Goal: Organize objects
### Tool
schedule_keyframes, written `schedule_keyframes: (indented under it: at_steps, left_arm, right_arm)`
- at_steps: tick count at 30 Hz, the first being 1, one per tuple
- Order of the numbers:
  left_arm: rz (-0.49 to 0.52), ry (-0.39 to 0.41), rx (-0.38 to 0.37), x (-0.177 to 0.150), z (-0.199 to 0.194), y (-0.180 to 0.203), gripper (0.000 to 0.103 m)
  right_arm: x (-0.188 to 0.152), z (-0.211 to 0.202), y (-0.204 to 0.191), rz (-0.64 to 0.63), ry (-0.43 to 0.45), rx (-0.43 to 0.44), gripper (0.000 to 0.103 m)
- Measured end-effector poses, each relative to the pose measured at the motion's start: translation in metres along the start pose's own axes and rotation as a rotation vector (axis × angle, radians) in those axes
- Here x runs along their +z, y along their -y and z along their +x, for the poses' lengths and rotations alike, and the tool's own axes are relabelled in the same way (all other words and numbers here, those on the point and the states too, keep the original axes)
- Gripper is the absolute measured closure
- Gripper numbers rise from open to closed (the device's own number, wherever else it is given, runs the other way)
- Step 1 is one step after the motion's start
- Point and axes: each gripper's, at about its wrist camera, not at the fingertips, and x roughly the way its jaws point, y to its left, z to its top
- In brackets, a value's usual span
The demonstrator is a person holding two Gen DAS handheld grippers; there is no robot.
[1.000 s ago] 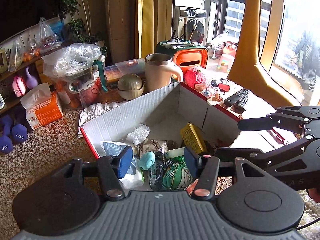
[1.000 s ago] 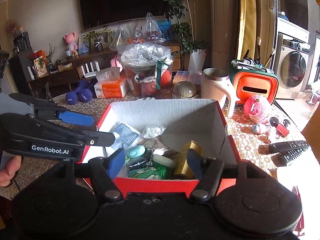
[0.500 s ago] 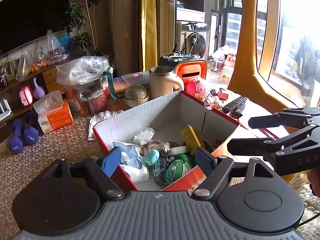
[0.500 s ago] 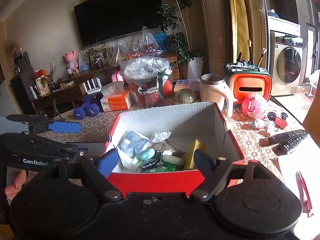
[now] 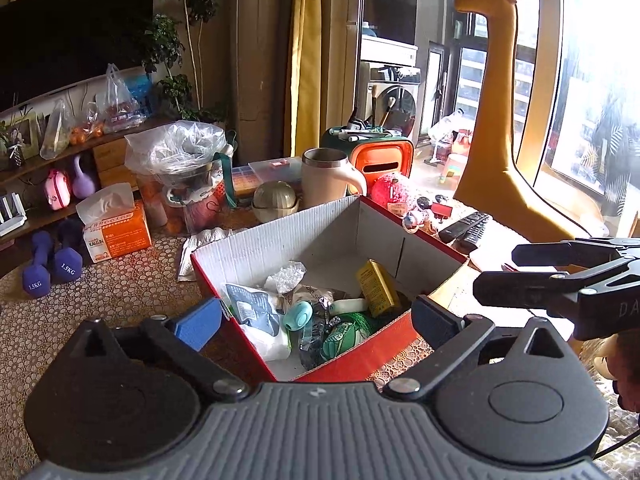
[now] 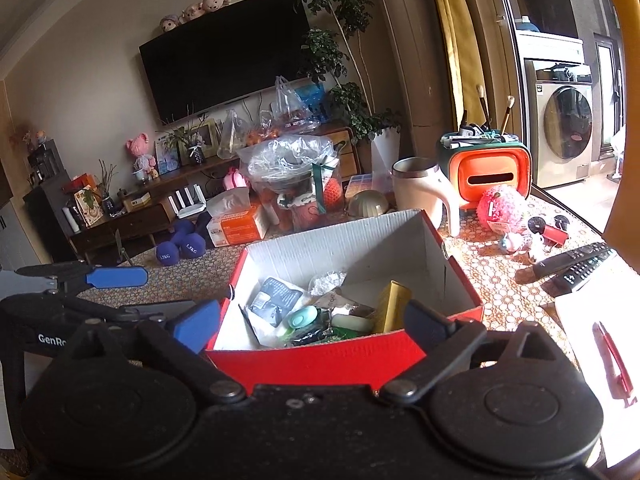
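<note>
A red cardboard box (image 5: 256, 248) with white inner walls stands on the patterned table; it also shows in the right wrist view (image 6: 360, 240). Inside lie a yellow packet (image 5: 378, 288), a teal oval item (image 5: 298, 315), a green netted ball (image 5: 346, 336), a dark-blue pouch (image 5: 248, 304) and crumpled plastic (image 5: 286, 276). My left gripper (image 5: 316, 320) is open and empty, hovering above the box's near corner. My right gripper (image 6: 312, 320) is open and empty above the box's near red wall. Each gripper shows in the other's view, at the box's sides.
Behind the box stand a beige mug (image 5: 326, 178), an orange-green holder (image 5: 380, 160), a bagged pot (image 5: 180, 160), a tissue box (image 5: 116, 232) and dumbbells (image 5: 52, 268). Remotes (image 6: 576, 266), a pink ball (image 6: 502, 208) and a red pen (image 6: 614, 360) lie right. A yellow giraffe (image 5: 496, 140) stands far right.
Both grippers have pulled back and risen away from the box, so more of the room shows. Both sets of jaws have opened wider. The box contents have not moved.
</note>
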Motion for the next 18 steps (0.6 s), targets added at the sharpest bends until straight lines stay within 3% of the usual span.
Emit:
schedule_keyframes:
  at_steps: [18]
  left_arm:
    - [-0.033, 0.006, -0.008, -0.015, -0.019, 0.013, 0.0]
  right_arm:
    - [-0.019, -0.033, -0.009, 0.015, 0.073, -0.039, 0.001]
